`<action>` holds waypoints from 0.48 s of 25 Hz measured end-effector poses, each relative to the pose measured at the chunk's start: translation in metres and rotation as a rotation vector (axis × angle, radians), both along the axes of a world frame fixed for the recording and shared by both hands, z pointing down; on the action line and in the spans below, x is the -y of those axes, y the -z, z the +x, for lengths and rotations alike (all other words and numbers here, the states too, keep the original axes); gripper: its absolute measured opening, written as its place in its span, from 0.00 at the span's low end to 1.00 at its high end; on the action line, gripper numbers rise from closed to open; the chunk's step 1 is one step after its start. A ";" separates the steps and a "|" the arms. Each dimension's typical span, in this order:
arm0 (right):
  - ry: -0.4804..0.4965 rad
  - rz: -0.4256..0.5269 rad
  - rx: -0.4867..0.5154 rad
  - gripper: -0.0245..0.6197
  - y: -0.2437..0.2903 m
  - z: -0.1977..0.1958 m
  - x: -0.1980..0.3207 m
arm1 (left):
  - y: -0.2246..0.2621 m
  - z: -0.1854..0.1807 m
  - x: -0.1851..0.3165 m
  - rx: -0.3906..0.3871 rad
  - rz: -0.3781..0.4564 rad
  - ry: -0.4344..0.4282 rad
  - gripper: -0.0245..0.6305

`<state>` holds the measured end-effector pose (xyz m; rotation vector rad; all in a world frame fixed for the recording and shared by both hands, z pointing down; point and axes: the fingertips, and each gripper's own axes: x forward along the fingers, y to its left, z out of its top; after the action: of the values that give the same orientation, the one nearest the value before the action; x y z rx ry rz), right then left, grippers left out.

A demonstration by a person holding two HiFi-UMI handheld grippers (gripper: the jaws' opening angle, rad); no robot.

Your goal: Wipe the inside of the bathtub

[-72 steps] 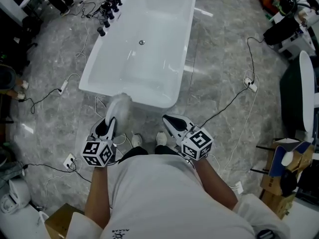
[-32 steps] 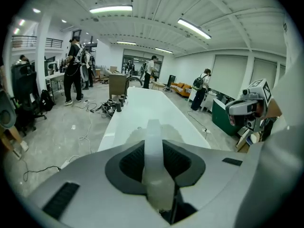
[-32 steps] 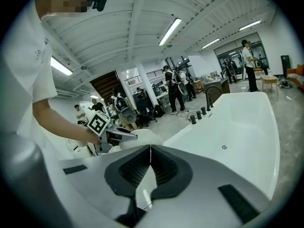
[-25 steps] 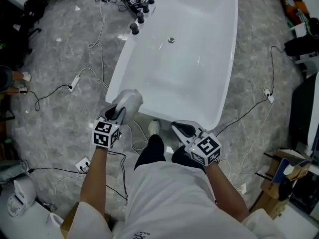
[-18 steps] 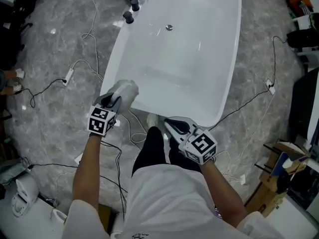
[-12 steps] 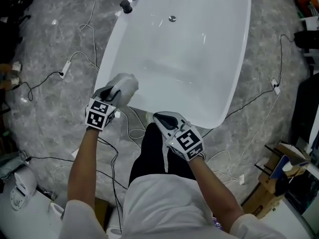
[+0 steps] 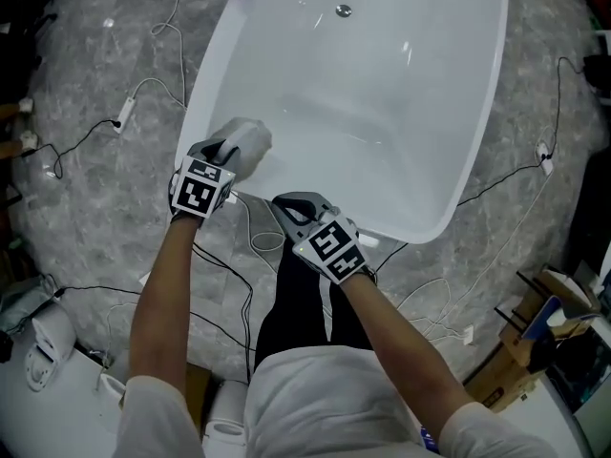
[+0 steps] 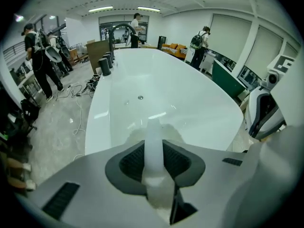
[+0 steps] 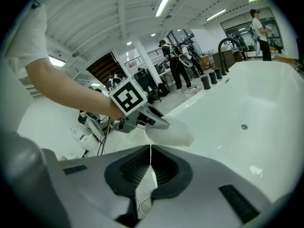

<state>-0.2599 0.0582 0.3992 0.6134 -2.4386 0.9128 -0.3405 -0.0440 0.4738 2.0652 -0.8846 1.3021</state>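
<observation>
- The white bathtub (image 7: 382, 113) stands on a grey marbled floor (image 7: 86, 179), and its near end is just in front of the person.
- The left tool (image 7: 227, 153) is clamped on a pale cloth (image 7: 248, 143). In its own view the cloth (image 8: 153, 148) fills the gap between the jaws.
- The cloth sits over the tub's near left rim, with its tip pointing inward. From the right tool's view it (image 9: 170, 131) lies low over that rim.
- The right tool (image 7: 289, 206) has its jaws pressed together with nothing between them. It hangs just outside the tub's near end.
- The drain (image 7: 343, 10) sits at the far end of the tub's bottom.
- Cables (image 7: 143, 93) trail across the floor to the left of the tub.
</observation>
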 end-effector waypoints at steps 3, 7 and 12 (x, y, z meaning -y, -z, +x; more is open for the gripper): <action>0.001 -0.010 0.011 0.07 -0.003 -0.006 0.001 | -0.013 -0.005 0.005 0.040 -0.045 -0.011 0.19; 0.000 -0.025 0.015 0.07 -0.009 -0.010 -0.002 | -0.030 -0.016 0.004 0.115 -0.109 -0.052 0.19; -0.018 -0.043 0.014 0.07 -0.015 -0.008 -0.001 | -0.047 -0.022 -0.002 0.188 -0.192 -0.128 0.19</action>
<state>-0.2680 0.0595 0.4137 0.6167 -2.4225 0.9778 -0.3625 -0.0424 0.5211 1.8992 -0.6841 1.6044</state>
